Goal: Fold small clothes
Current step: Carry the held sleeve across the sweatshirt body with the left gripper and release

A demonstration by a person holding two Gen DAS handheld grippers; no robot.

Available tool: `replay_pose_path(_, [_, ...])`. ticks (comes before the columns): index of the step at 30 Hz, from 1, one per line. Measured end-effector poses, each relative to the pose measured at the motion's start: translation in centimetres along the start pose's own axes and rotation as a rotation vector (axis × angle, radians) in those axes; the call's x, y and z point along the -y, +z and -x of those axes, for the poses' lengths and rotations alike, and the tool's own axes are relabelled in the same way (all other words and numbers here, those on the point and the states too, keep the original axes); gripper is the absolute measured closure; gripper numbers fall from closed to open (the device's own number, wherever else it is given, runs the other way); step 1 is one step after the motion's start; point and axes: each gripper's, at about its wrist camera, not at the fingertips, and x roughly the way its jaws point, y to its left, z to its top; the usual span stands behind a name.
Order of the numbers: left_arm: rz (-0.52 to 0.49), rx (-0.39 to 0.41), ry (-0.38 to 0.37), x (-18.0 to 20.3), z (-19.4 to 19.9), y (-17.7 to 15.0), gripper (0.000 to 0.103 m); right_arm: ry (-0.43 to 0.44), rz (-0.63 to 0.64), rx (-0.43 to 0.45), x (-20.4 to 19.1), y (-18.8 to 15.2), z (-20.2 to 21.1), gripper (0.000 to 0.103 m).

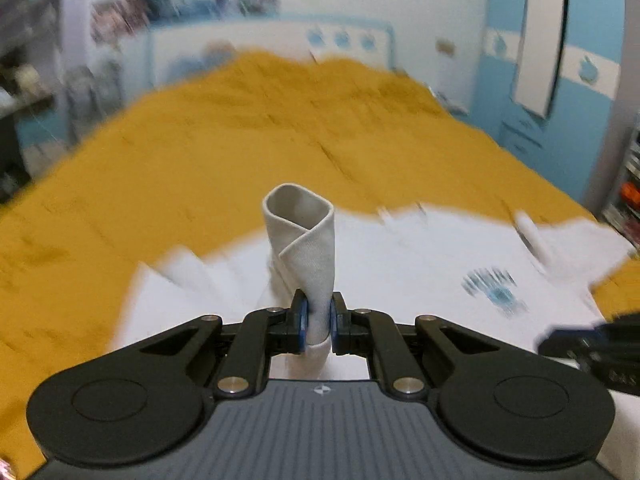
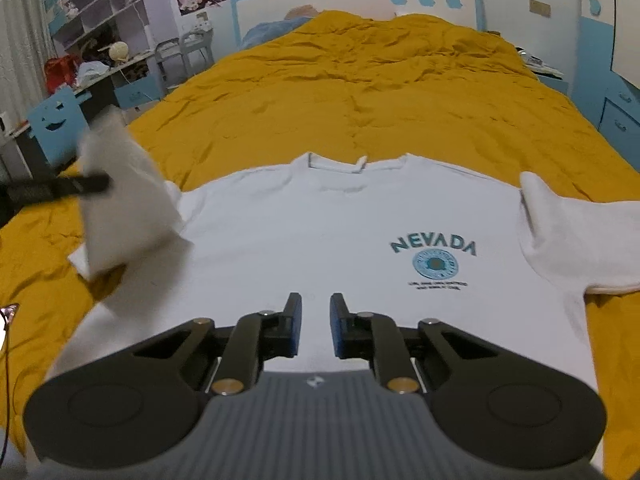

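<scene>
A white T-shirt (image 2: 312,224) with a teal NEVADA print (image 2: 434,246) lies face up on the bed, collar (image 2: 360,164) away from me. My left gripper (image 1: 319,308) is shut on the shirt's left sleeve (image 1: 304,240), whose fabric stands up in a rolled tube beyond the pads. In the right wrist view that lifted sleeve (image 2: 120,208) hangs blurred above the shirt's left side, with the left gripper (image 2: 92,184) across it. My right gripper (image 2: 316,312) sits low on the shirt's front, jaws nearly together and white fabric in the narrow gap. The other sleeve (image 2: 580,236) lies flat.
A wrinkled mustard bedspread (image 2: 360,92) covers the whole bed up to a white and blue headboard (image 2: 352,4). A cluttered desk and shelves (image 2: 100,40) and a blue chair (image 2: 56,120) stand left of the bed. Blue drawers (image 2: 620,116) stand on the right.
</scene>
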Motion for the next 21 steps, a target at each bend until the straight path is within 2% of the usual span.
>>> replay_pose_path(4, [0.001, -0.13, -0.055, 0.9, -3.3, -2.4, 0.085, -0.031, -0.021, -0.033, 0.5, -0.9, -0.9, 0.092])
replay_pose_path(5, [0.005, -0.157, -0.074, 0.9, -3.8, -3.1, 0.079, -0.026, -0.024, -0.04, 0.5, -1.1, -1.1, 0.092])
replay_pose_path(6, [0.013, -0.181, -0.108, 0.8, -4.3, -3.6, 0.067, -0.016, -0.026, -0.044, 0.4, -1.2, -1.2, 0.092])
replay_pose_path(7, [0.032, -0.204, -0.15, 0.5, -4.7, -3.9, 0.06, -0.006, -0.025, -0.047, 0.3, -1.4, -1.4, 0.092])
replay_pose_path(8, [0.054, -0.222, -0.185, 0.7, -4.1, -4.7, 0.049, 0.001, -0.023, -0.047, 0.1, -1.5, -1.4, 0.092])
replay_pose_path(9, [0.078, -0.231, -0.222, 0.5, -3.7, -5.5, 0.045, 0.013, -0.021, -0.047, -0.1, -1.5, -1.5, 0.091])
replay_pose_path(10, [0.104, -0.233, -0.261, 0.0, -3.4, -5.6, 0.044, 0.026, -0.022, -0.047, -0.3, -1.5, -1.5, 0.089])
replay_pose_path(13, [0.178, -0.208, -0.331, -1.9, -1.8, -5.6, 0.04, 0.067, -0.029, -0.043, -0.9, -1.3, -1.5, 0.069])
replay_pose_path(15, [0.197, -0.172, -0.327, -3.0, -0.6, -5.3, 0.039, 0.1, -0.036, -0.041, -1.2, -1.0, -1.6, 0.065])
replay_pose_path(17, [0.195, -0.14, -0.267, -4.3, 0.9, -4.7, 0.038, 0.134, -0.061, -0.05, -1.5, -0.7, -2.0, 0.055])
replay_pose_path(21, [0.152, -0.1, -0.111, -7.7, 3.6, -3.2, 0.038, 0.187, -0.169, -0.095, -1.4, 0.1, -3.5, 0.045])
